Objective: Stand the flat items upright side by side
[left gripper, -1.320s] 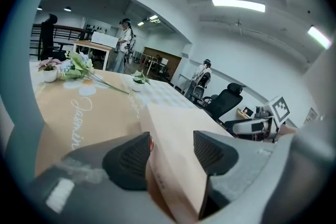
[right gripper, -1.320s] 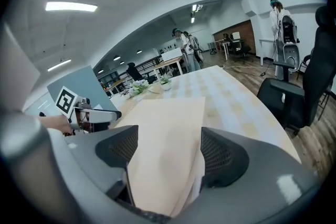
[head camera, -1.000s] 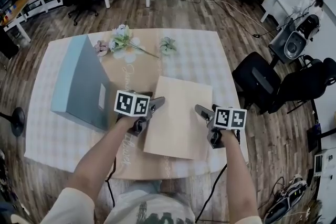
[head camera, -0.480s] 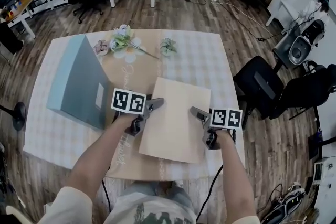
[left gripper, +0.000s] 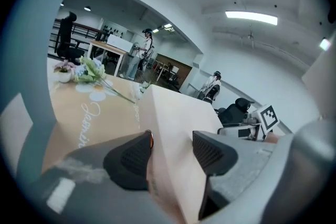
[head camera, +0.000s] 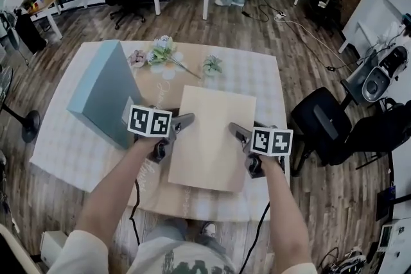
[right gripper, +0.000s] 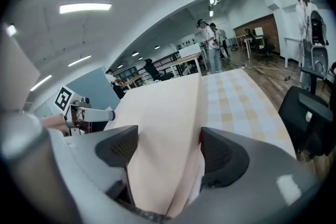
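Observation:
A flat beige box (head camera: 209,135) lies lengthwise in the middle of the table, gripped at both long edges. My left gripper (head camera: 182,120) is shut on its left edge, which runs between the pads in the left gripper view (left gripper: 170,150). My right gripper (head camera: 236,132) holds the right edge; its jaws have just been closing, with the beige box (right gripper: 163,118) between them. A grey-blue box (head camera: 103,90) stands upright on its edge just left of the left gripper. The box's underside is hidden.
Artificial flowers (head camera: 164,48) and a small sprig (head camera: 212,64) lie at the table's far side on a tan runner (head camera: 154,83). The chequered cloth (head camera: 64,144) covers the table. A black chair (head camera: 318,115) stands close to the right edge. People stand far behind.
Both grippers have risen a little with the beige box between them, and the box sits higher and nearer in view. The grey-blue box has not moved.

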`<move>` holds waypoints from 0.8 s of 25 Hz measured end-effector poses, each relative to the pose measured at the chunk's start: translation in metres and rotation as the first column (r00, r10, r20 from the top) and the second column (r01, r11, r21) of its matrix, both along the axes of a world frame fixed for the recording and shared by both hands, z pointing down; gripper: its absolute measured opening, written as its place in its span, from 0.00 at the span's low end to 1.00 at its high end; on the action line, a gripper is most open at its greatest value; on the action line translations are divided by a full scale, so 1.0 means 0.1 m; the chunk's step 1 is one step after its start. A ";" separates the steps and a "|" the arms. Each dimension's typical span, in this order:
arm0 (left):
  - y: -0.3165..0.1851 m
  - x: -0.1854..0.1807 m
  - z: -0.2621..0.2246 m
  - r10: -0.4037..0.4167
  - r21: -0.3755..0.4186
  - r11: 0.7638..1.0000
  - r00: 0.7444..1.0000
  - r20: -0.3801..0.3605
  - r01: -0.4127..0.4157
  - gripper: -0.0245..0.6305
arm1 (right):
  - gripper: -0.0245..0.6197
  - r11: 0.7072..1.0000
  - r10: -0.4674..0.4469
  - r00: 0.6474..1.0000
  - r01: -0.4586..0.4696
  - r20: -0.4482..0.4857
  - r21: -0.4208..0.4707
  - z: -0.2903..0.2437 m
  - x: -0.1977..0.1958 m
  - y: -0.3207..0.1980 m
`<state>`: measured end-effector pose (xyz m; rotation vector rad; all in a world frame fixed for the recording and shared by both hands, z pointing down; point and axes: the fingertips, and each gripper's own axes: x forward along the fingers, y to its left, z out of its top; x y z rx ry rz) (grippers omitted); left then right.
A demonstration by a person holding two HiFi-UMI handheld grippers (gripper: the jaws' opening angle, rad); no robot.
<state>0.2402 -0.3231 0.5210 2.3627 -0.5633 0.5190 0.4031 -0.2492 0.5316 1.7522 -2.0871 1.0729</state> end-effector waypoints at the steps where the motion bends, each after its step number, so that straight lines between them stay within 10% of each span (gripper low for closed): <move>1: -0.01 -0.01 -0.09 -0.010 0.023 1.000 1.000 -0.002 0.011 0.43 | 0.62 1.000 -0.013 1.000 0.013 -0.018 0.022 -0.09 -0.01 -0.03; 20: 0.16 -0.41 -1.15 -0.188 0.381 0.908 0.982 -0.007 0.176 0.43 | 0.59 0.903 -0.098 0.934 0.228 -0.345 0.363 -1.23 -0.32 -0.09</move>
